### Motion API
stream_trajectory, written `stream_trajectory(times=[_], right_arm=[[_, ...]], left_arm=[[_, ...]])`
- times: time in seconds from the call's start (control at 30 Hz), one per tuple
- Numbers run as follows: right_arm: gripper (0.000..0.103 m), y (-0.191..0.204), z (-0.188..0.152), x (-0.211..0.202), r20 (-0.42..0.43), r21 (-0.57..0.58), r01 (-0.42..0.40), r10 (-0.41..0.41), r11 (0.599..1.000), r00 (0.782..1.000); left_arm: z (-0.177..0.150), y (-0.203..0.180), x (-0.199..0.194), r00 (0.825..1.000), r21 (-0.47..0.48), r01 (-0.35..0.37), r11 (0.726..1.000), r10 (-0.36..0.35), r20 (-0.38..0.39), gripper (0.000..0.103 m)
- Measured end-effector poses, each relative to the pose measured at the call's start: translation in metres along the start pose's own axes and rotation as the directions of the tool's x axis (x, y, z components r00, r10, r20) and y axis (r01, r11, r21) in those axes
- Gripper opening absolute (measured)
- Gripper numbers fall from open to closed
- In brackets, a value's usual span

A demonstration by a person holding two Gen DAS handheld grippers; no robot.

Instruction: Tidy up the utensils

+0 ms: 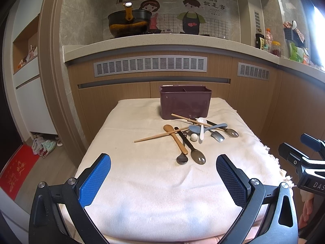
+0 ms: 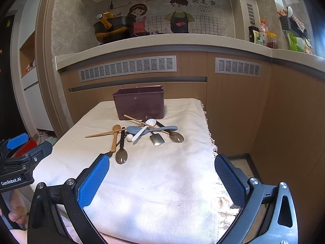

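Left gripper (image 1: 163, 178): jaws spread wide, nothing between them, hovering over the near end of the cloth (image 1: 142, 183). Right gripper (image 2: 161, 180): likewise spread and empty, set toward the cloth's right fringe. Utensil pile (image 1: 191, 136): at 12 to 1 o'clock from the left gripper, 11 o'clock from the right; neither touches it. Nearest pieces: two dark spoons (image 1: 198, 156), bowls toward the grippers, long axes running roughly 12 to 6; wooden spoon (image 1: 175, 138) alongside, bowl away. Chopsticks (image 1: 160, 135) cross the heap nearer 9 to 3. Grey and white spoons tangled behind. Caddy (image 1: 184, 103): upright at the far end, just beyond the pile, divided inside, apparently empty. Room: bare cloth ahead and left; right edge close by. Judgement: either arm reaches; spoons first.
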State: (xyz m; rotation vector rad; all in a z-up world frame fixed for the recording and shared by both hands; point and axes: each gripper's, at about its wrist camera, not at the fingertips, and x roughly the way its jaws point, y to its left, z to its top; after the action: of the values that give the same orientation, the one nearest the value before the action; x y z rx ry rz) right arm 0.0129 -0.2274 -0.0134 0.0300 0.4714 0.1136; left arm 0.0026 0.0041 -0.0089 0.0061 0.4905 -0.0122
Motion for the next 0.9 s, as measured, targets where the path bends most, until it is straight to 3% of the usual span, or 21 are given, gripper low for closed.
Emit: stream_trajectory(times=[0.5,0.67,0.9], right_arm=[[0.103,0.002,0.003,0.005,-0.014,-0.012,-0.020,0.020,1.000,1.000],[0.103,-0.002,0.015,0.019,-0.014,-0.036,0.019,-0.020,0.999,1.000],[0.103,-0.004,0.047,0.066,-0.049,-0.117,0.011,-0.017,0.993,0.999]], left_arm=[[-0.002,0.002,0.010,1.000,0.002,0.014,1.000,-0.014,-0.025,0.103],[0.010,0.006,0.030,0.993,0.009,0.101,0.995,-0.101,-0.064,0.103],[0.035,0.011,0.083,0.986,0.012,0.134,0.991,-0.132,-0.100,0.103]])
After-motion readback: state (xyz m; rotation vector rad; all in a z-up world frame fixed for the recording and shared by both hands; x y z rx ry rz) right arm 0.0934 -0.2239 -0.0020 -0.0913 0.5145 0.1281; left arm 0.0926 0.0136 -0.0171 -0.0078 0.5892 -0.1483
